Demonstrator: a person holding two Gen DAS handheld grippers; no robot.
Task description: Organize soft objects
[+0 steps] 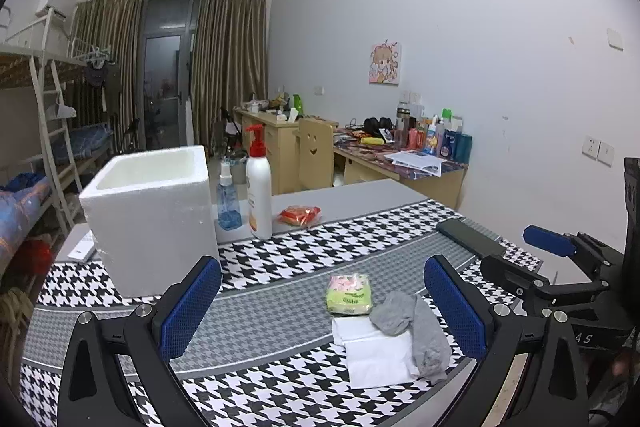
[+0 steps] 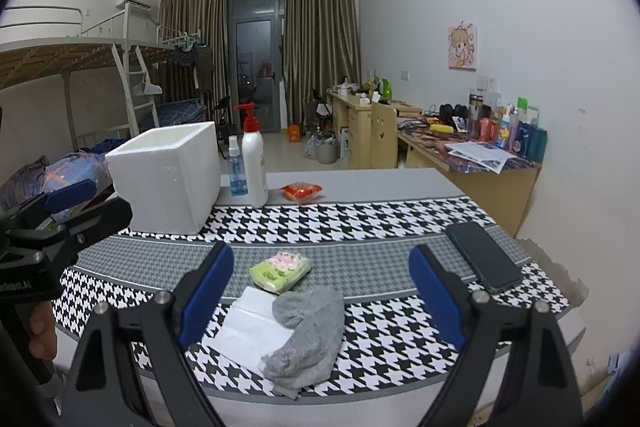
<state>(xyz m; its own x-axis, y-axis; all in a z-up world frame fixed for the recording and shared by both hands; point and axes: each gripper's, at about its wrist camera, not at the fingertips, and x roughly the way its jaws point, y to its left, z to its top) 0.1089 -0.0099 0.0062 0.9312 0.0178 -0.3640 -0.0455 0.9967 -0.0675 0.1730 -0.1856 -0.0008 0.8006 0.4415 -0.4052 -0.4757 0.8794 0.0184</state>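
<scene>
A grey sock (image 1: 424,331) (image 2: 308,331) lies partly over a white folded tissue (image 1: 372,355) (image 2: 252,331) on the houndstooth table mat. A green tissue pack (image 1: 349,294) (image 2: 280,270) lies just behind them. A white foam box (image 1: 152,211) (image 2: 168,175) stands open-topped at the back left. My left gripper (image 1: 320,307) is open, hovering above the mat with the soft items between its fingers. My right gripper (image 2: 320,291) is open too, above the sock and tissue. Each gripper shows at the edge of the other's view.
A white pump bottle (image 1: 259,187) (image 2: 254,163), a blue spray bottle (image 1: 228,199) (image 2: 237,167) and a red snack packet (image 1: 300,215) (image 2: 301,191) stand behind the mat. A black phone (image 1: 470,237) (image 2: 484,255) lies at the right. Desks and a bunk bed are beyond.
</scene>
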